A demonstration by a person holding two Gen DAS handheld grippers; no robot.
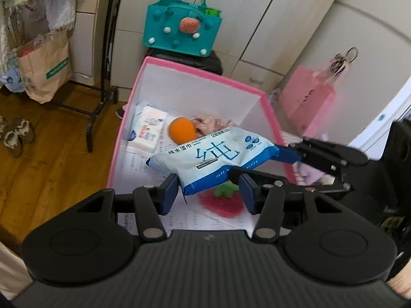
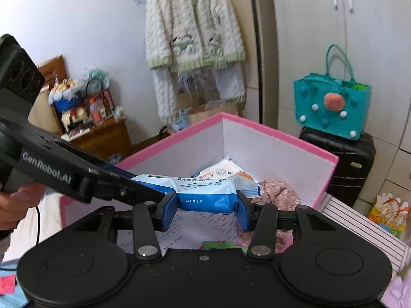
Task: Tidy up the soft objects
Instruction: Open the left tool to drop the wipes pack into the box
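A blue-and-white wet wipes pack [image 1: 215, 156] hangs over the open pink box [image 1: 195, 70]. My left gripper [image 1: 208, 195] holds one end of the pack between its blue pads. My right gripper [image 2: 206, 209] is shut on the other end of the pack [image 2: 205, 192] and shows in the left wrist view [image 1: 292, 154] at the right. Inside the box lie a smaller tissue pack [image 1: 147, 131], an orange ball [image 1: 182, 129], a floral cloth [image 1: 213, 123] and a red strawberry plush [image 1: 222, 202].
A teal tote bag [image 1: 179, 28] sits on a black suitcase [image 2: 341, 164] behind the box. A pink bag [image 1: 305, 100] hangs at the right. A paper bag [image 1: 43, 69], shoes [image 1: 15, 136] and a black rack stand [image 1: 97, 97] are on the wood floor at the left.
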